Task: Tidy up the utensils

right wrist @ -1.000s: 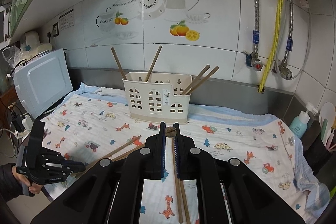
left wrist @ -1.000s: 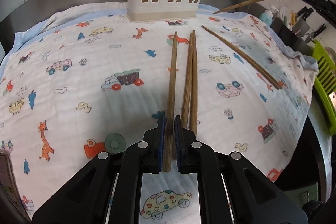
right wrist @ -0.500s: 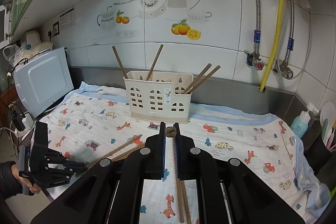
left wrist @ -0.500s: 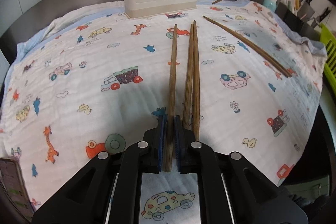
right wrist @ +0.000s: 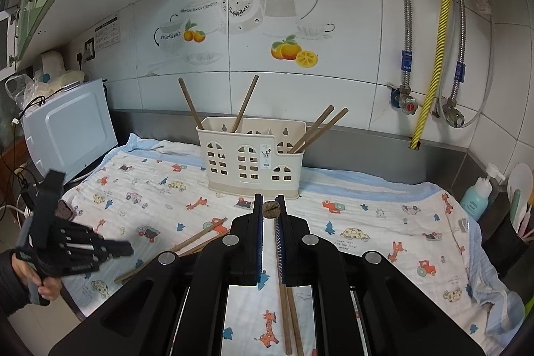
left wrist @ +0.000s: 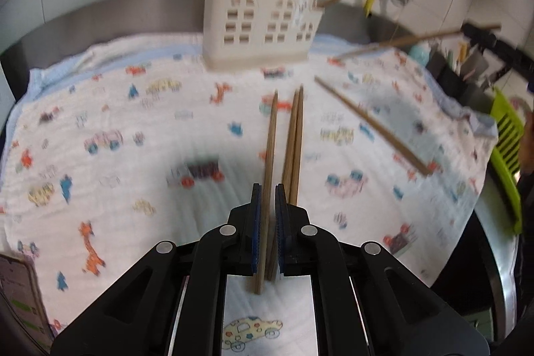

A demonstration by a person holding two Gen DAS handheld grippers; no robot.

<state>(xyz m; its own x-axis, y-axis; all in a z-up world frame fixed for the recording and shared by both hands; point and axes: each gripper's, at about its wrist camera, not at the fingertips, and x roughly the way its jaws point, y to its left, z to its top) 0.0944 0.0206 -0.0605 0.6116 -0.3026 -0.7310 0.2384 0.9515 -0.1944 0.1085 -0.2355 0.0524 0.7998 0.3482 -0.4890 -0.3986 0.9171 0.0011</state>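
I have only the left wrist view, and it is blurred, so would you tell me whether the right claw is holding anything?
Observer: Yes. The right claw is shut on one held chopstick, seen end-on between its pads.
Operator: Thank you. Is anything lying beneath that claw?
Observer: A loose pair of chopsticks lies side by side on the printed cloth under it.
Operator: And how full is the holder?
Observer: The cream holder has a left pair standing in it and a right pair leaning out at its right end.
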